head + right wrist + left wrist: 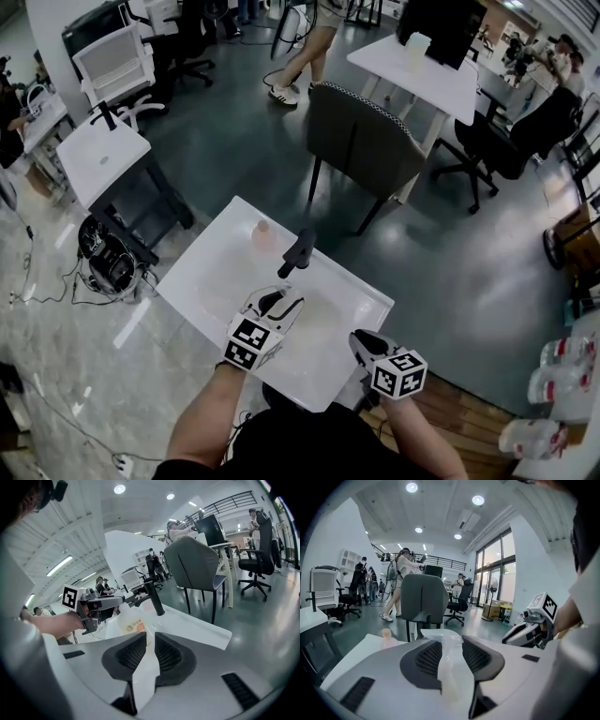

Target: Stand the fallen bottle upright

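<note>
L gripper [281,302] holds clear pump bottle [298,251], black top tilted away, over white table [202,281]; R gripper [363,342] nearby; small pink bottle [263,234] upright behind

a grey chair [361,141] stands beyond the white table [216,277], black office chair [511,136] farther right.

Worktop [211,281] plain white. Bottle [129,623] translucent white, orange label, black pump [154,599]. Small bottle [263,234] pink; chair [361,141] grey, checkered trim.
</note>
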